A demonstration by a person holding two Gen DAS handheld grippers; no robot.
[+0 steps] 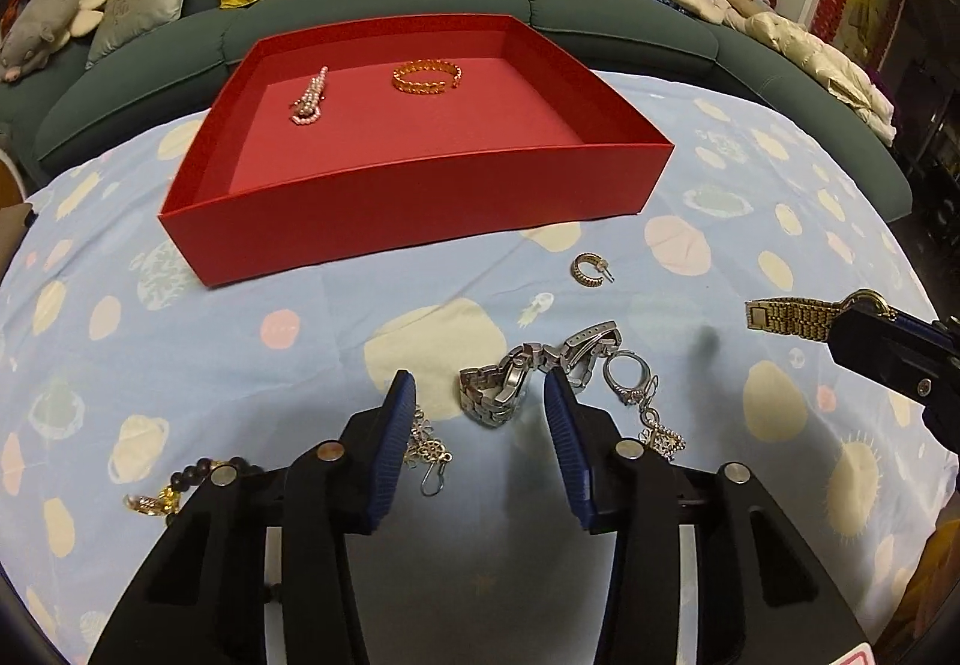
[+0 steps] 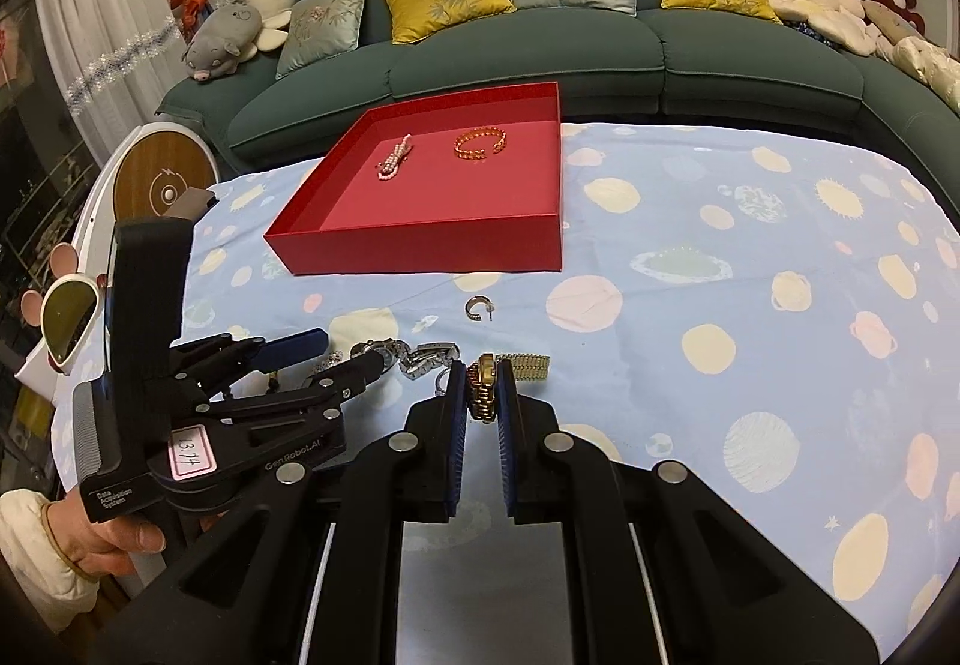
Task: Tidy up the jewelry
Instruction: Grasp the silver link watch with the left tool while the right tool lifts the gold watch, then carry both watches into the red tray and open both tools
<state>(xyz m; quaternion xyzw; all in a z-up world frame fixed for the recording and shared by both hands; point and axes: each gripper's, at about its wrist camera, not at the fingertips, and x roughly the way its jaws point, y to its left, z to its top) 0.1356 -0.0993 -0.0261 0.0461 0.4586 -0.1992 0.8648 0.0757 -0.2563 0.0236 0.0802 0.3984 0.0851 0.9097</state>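
A red box (image 1: pixel 420 197) (image 2: pixel 420 242) sits on the table and holds a pearl bracelet (image 1: pixel 310 96) (image 2: pixel 394 158) and a gold bangle (image 1: pixel 427 77) (image 2: pixel 480 143). My left gripper (image 1: pixel 480 401) (image 2: pixel 354 353) is open, its fingers either side of a silver watch (image 1: pixel 510 383) (image 2: pixel 420 356). My right gripper (image 2: pixel 480 395) is shut on a gold watch (image 2: pixel 489 380) (image 1: pixel 792 318), held just above the cloth. A hoop earring (image 1: pixel 591 269) (image 2: pixel 478 308) lies in front of the box. A ring (image 1: pixel 627 371), drop earrings (image 1: pixel 426 449) and a dark bead bracelet (image 1: pixel 198 476) lie near my left gripper.
The table has a pale blue cloth with planet prints (image 2: pixel 720 305). A green sofa with cushions (image 2: pixel 540 41) stands behind it. Sunglasses (image 2: pixel 66 317) and a round wooden device (image 2: pixel 162 185) sit off the table's left edge.
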